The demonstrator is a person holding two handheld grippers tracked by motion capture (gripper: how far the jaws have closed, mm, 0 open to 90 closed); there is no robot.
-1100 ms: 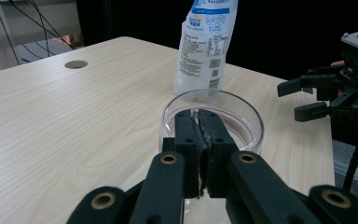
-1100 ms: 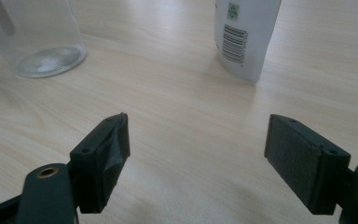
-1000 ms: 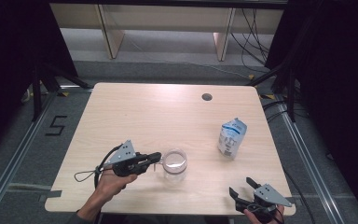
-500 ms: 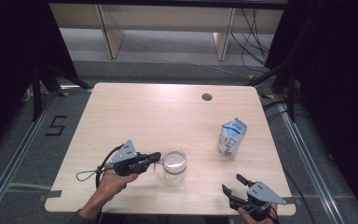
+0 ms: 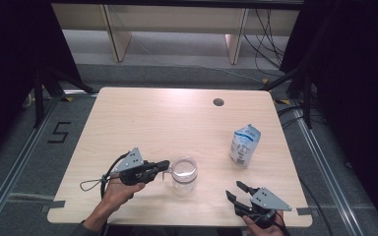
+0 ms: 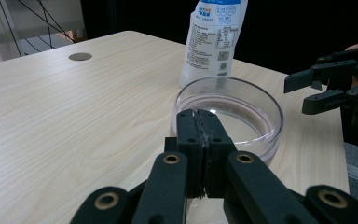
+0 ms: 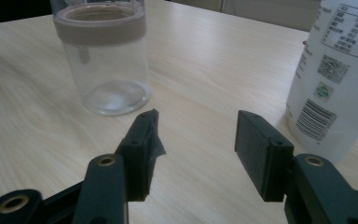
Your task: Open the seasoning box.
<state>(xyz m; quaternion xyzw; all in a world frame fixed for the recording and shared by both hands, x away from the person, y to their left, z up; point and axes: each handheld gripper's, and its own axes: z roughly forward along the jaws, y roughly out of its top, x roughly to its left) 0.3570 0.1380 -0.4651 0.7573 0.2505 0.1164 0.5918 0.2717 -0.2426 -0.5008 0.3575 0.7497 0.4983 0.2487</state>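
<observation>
A clear glass jar (image 5: pixel 183 174) stands near the table's front middle. My left gripper (image 5: pixel 165 167) lies level at the jar's left side, shut on its near rim; in the left gripper view the jaws (image 6: pixel 199 126) meet at the jar (image 6: pixel 242 107) wall. A white and blue pouch (image 5: pixel 244 145) stands upright to the right. My right gripper (image 5: pixel 235 191) hovers at the front edge, open. Its jaws have just been closing, with nothing between them. In the right gripper view the gripper (image 7: pixel 196 140) points between the jar (image 7: pixel 105 60) and the pouch (image 7: pixel 331 84).
The wooden table (image 5: pixel 142 123) has a round cable hole (image 5: pixel 218 102) at the back right. Dark curtains flank both sides, and cables and shelf legs lie on the floor beyond the far edge.
My right gripper has moved left along the front edge toward the jar, and its jaws stand narrower than before. The left gripper and the jar have stayed put.
</observation>
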